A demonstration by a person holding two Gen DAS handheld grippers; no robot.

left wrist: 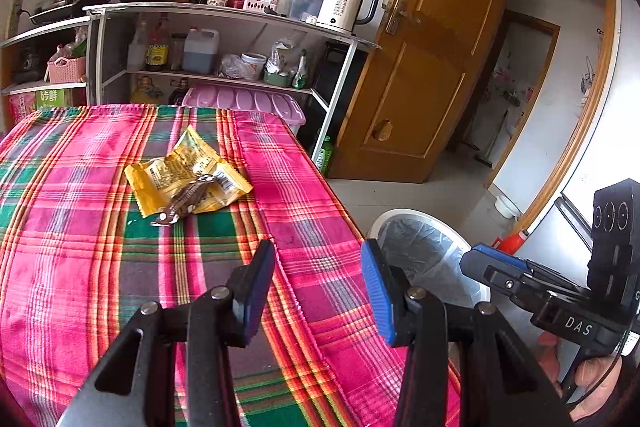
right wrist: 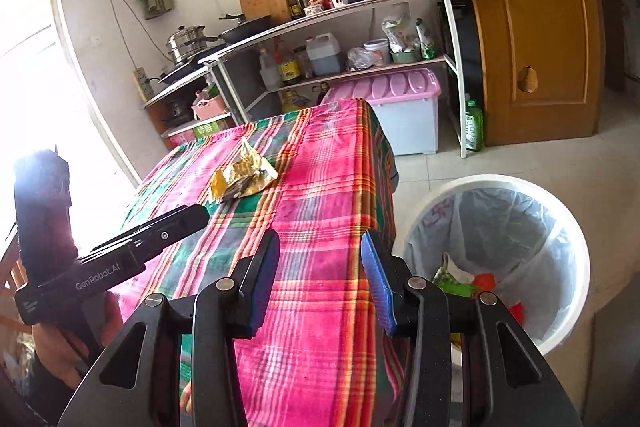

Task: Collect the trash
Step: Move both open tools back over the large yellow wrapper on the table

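Observation:
A yellow snack wrapper (left wrist: pixel 188 173) lies on the plaid tablecloth (left wrist: pixel 80 187), with a small brown wrapper (left wrist: pixel 186 201) on top of it. Both show farther off in the right wrist view, yellow wrapper (right wrist: pixel 244 177). My left gripper (left wrist: pixel 318 267) is open and empty, held above the cloth short of the wrappers. My right gripper (right wrist: pixel 320 259) is open and empty over the table's right edge. A white trash bin (right wrist: pixel 500 259) with a clear liner stands on the floor right of the table, with trash inside; it also shows in the left wrist view (left wrist: pixel 424 251).
A shelf unit (left wrist: pixel 224 39) with pots, bottles and a kettle (left wrist: pixel 348 5) stands behind the table. A pink-lidded storage box (right wrist: pixel 400 107) sits under it. A wooden door (left wrist: pixel 424 67) stands open at right. Tiled floor lies around the bin.

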